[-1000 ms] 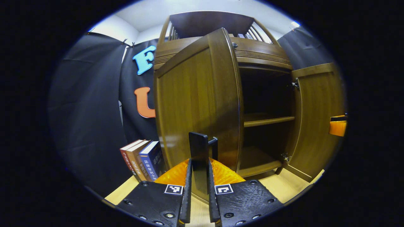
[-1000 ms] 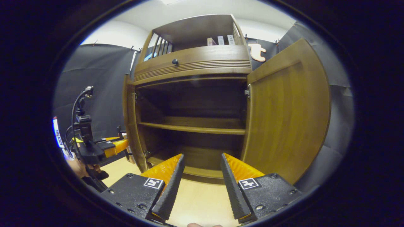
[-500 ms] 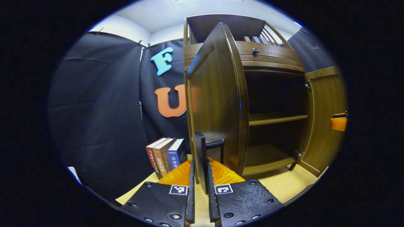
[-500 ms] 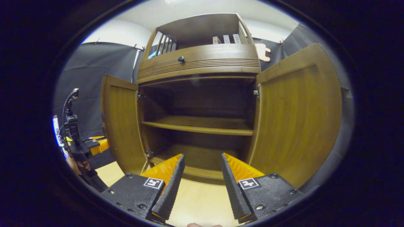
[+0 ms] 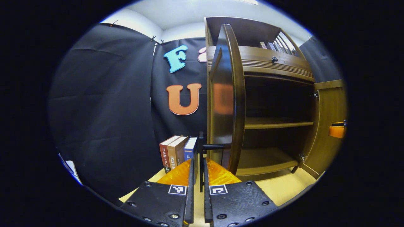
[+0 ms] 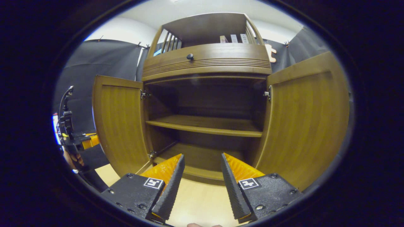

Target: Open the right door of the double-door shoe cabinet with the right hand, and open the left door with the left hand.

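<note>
The brown wooden shoe cabinet (image 6: 206,63) stands with both doors swung out. In the left gripper view the left door (image 5: 225,101) is seen nearly edge-on, and my left gripper (image 5: 198,164) is shut on its black handle (image 5: 201,142). The right door (image 5: 328,123) stands wide at the far right. In the right gripper view the left door (image 6: 118,123) and right door (image 6: 307,119) flank the dark interior. My right gripper (image 6: 199,164) hangs open in front of the bottom shelf, holding nothing. The left gripper (image 6: 80,142) shows at the far left edge, beside the left door.
Several books (image 5: 176,153) stand on the pale wooden floor (image 6: 195,201) left of the cabinet, near the left door. Inside is a middle shelf (image 6: 205,124). A drawer with a dark knob (image 6: 190,57) sits above the doors. Black cloth walls close in both sides.
The left door has swung further outward with my left gripper on its handle, now nearly edge-on to that view. The right gripper has stayed open and nearly still.
</note>
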Demonstrator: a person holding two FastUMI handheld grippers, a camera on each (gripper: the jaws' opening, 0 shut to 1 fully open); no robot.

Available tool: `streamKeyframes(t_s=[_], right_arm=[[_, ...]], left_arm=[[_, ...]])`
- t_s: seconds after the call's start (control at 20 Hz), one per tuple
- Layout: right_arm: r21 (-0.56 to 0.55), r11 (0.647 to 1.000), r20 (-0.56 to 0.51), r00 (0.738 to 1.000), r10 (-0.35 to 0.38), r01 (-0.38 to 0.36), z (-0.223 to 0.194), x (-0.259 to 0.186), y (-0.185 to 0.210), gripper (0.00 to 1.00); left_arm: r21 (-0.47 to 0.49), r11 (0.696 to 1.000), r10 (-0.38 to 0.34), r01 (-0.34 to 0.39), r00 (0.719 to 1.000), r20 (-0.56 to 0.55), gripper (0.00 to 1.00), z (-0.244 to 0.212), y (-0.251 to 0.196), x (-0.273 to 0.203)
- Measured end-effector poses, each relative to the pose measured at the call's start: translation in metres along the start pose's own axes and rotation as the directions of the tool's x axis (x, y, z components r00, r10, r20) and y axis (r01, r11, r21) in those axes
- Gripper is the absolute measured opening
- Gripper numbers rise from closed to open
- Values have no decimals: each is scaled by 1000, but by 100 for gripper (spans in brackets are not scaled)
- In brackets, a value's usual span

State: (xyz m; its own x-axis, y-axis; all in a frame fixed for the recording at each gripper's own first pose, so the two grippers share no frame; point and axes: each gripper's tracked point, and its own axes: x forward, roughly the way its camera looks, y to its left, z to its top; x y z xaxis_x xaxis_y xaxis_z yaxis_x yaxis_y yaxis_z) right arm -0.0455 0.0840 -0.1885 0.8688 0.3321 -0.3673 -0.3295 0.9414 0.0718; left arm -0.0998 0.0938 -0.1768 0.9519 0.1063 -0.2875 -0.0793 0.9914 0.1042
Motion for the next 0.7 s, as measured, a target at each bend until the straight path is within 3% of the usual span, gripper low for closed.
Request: streamKeyframes(t_s=[0.25, 0.3, 0.6, 0.65, 0.7], right_arm=[[-11, 1000, -24, 1000, 3, -3, -6, 4, 2, 74], [-8, 1000, -24, 1000, 5, -5, -5, 5, 2, 77], [-11, 1000, 2, 1000, 16, -16, 5, 4, 2, 74], [-11, 1000, 6, 1000, 15, -15, 7, 2, 0, 74], [-9, 1000, 14, 1000, 10, -10, 10, 0, -2, 77]], left_arm=[[6, 999, 38, -38, 999, -8, 12, -2, 21, -10], [8, 998, 57, -57, 998, -9, 12, -2, 29, -12], [1, 988, 154, -154, 988, 3, 12, 4, 64, -30], [7, 986, 164, -164, 986, 9, 25, 8, 63, -31], [12, 986, 165, -165, 986, 20, 28, 15, 64, -32]])
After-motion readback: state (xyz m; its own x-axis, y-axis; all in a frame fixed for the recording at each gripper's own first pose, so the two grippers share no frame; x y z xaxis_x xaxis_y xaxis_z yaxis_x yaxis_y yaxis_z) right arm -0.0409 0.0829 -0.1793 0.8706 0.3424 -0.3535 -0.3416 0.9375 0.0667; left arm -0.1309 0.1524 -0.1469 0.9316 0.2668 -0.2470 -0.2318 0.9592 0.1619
